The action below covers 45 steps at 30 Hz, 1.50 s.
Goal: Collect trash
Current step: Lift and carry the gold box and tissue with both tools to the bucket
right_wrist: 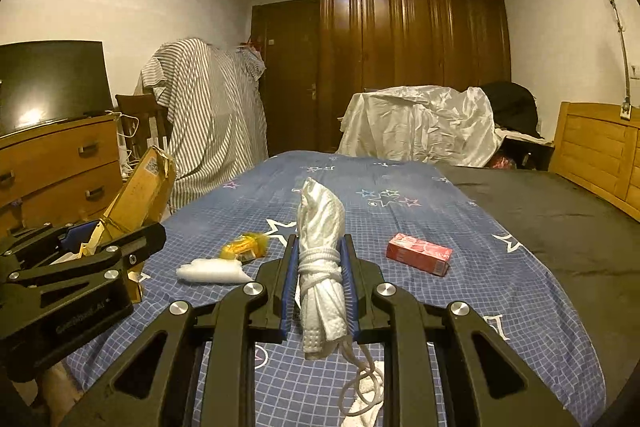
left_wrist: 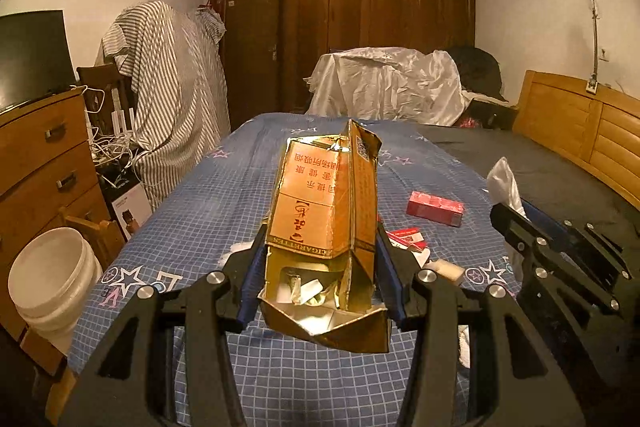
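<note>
Gold cardboard cigarette carton (left_wrist: pixel 324 223), torn open, sat clamped in the left gripper (left_wrist: pixel 320 251) above the blue checked bedsheet (left_wrist: pixel 224 195). White tied cloth bundle (right_wrist: pixel 320 267) was pinched in the right gripper (right_wrist: pixel 319 267). Farther off, a red rectangular box (right_wrist: pixel 418 253) lay mid-bed, bare sheet around it.

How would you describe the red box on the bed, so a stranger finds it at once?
Start at the blue checked bedsheet with star prints. The small red rectangular carton lies flat on it, toward the dark blanket. It is the only red box; the yellow wrapper is crumpled.
</note>
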Available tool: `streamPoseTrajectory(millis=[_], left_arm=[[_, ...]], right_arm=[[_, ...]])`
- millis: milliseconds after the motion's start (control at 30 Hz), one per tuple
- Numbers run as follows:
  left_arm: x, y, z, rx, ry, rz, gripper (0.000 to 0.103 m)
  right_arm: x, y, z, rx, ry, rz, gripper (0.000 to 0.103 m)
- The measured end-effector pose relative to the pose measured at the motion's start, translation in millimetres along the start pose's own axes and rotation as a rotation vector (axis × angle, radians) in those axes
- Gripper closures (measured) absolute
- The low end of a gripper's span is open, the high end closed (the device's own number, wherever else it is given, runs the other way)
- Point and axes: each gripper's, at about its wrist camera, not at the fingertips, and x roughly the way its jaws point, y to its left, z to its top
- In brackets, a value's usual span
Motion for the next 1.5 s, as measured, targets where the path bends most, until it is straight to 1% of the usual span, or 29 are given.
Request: streamPoseTrajectory(millis=[200,400,500,667,700,800,1000,1100,1267,1367,1400,1500], left_arm=[[2,5,-2,0.005,0.009,-0.005,0.056],[3,26,7,-0.009,0.009,0.044,0.056],[3,50,15,-0.031,0.005,0.087,0.056],[0,92,27,-0.057,-0.002,0.162,0.056],[-1,106,29,-0.067,-0.002,0.183,0.056],[-2,136,35,-0.096,0.005,0.231,0.056],[-9,214,40,-0.176,0.031,0.346,0.056],[-16,252,39,-0.212,0.041,0.402,0.056],[-26,312,32,-0.284,0.071,0.47,0.056],[-24,346,26,-0.321,0.106,0.491,0.056],[-22,359,23,-0.337,0.123,0.492,0.056],[-13,394,15,-0.369,0.173,0.501,0.056]], right_arm=[[2,-2,0,-0.001,0.002,0.001,0.082],[14,14,10,-0.018,0.008,0.044,0.081],[23,31,19,-0.024,0.009,0.082,0.081],[47,75,41,-0.036,0.009,0.154,0.081],[52,84,46,-0.039,0.01,0.169,0.081],[65,122,62,-0.064,0.015,0.228,0.081],[93,212,92,-0.109,0.041,0.357,0.081],[107,265,104,-0.131,0.057,0.425,0.081],[124,355,117,-0.183,0.095,0.52,0.081],[140,413,118,-0.225,0.146,0.586,0.081],[148,435,117,-0.243,0.17,0.608,0.081],[173,484,113,-0.282,0.249,0.663,0.081]])
